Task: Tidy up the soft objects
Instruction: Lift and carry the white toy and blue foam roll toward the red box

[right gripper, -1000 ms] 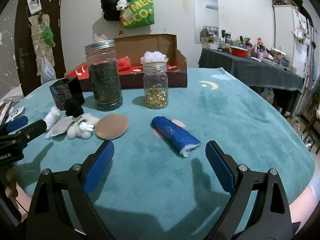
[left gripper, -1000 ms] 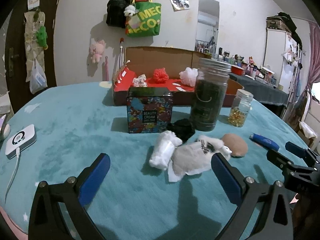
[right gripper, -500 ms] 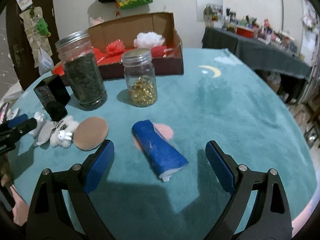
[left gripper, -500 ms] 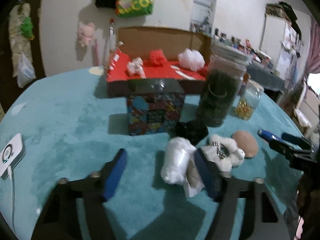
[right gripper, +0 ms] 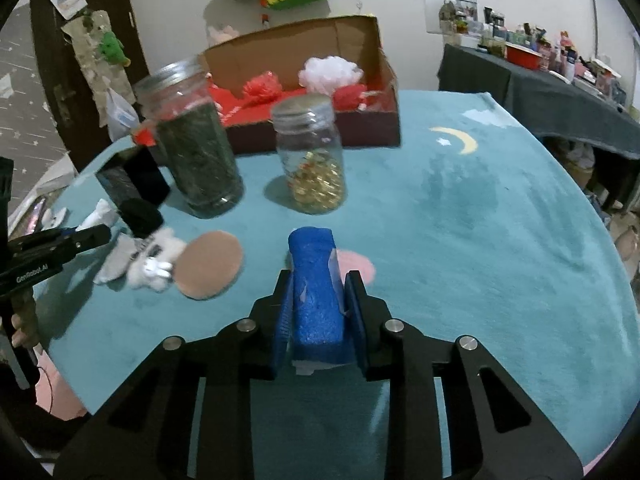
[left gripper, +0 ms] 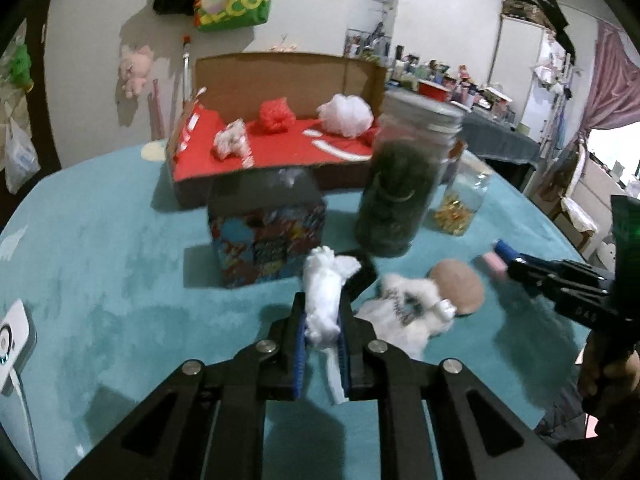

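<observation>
Left wrist view: left gripper (left gripper: 322,330) jaws narrow, clamped on the white soft roll (left gripper: 323,294), its long axis running forward along the fingers.
Goal direction: cardboard box (left gripper: 280,136) lies straight ahead, beyond the patterned tin (left gripper: 268,240); judged, the carry must pass over or round the tin.
Right wrist view: right gripper (right gripper: 319,312) jaws narrow on the blue roll (right gripper: 316,292), lengthwise too.
Room: small jar (right gripper: 310,160) stands between roll and box; open teal surface (right gripper: 480,220) to the right.

The table cover (right gripper: 460,216) is matt teal plush cloth. At twelve o'clock stands a brown cardboard box (right gripper: 360,60) lined with red. Two jars (right gripper: 308,160) are glossy clear glass with dull metal lids. The blue roll (right gripper: 316,300) looks grainy, foam-like; the white roll (left gripper: 322,300) soft and fluffy.
</observation>
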Available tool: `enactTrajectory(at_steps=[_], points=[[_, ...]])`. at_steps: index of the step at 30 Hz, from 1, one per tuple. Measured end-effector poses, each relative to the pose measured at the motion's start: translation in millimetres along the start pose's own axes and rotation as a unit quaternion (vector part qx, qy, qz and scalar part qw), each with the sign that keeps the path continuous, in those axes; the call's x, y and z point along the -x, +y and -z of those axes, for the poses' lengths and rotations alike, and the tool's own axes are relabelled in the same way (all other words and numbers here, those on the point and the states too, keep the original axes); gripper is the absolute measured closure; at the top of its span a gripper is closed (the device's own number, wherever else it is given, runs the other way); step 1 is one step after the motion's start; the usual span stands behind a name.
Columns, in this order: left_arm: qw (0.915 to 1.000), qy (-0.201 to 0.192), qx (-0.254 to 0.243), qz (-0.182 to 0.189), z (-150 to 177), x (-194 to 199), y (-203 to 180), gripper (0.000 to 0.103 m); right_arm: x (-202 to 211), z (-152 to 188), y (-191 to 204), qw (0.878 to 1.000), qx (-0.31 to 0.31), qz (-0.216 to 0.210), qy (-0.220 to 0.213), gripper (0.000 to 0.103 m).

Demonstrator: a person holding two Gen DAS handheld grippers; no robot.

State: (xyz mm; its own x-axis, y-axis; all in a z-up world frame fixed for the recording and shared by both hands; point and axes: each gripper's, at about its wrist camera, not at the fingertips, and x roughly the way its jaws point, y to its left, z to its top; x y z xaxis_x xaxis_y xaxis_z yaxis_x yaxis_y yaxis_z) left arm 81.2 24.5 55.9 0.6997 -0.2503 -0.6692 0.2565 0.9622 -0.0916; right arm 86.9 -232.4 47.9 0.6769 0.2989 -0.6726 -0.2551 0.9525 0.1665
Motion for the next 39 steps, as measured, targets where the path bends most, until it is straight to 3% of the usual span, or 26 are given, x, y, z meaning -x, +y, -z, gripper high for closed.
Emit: enactTrajectory(at_steps=[17, 27, 39], points=[[0.9946, 0.018, -0.048, 0.091, -20.5, -24.3, -44.0, 0.089, -8.8, -27.7, 45.8, 0.996, 0.036, -0.079, -0.014, 0.079], [0.9936, 0.032, -0.036, 0.102, -22.4, -32.4, -43.2, 0.089, -15.0, -33.0, 52.3, 0.994, 0.043, -0.098, -0.009, 0.079], [0.9946, 0.029, -0.008, 0.099, -24.4, -7.5, -13.6, 0.089, -13.3, -29.4, 40.0, 0.995, 0.026, -0.093, -0.010, 0.079]])
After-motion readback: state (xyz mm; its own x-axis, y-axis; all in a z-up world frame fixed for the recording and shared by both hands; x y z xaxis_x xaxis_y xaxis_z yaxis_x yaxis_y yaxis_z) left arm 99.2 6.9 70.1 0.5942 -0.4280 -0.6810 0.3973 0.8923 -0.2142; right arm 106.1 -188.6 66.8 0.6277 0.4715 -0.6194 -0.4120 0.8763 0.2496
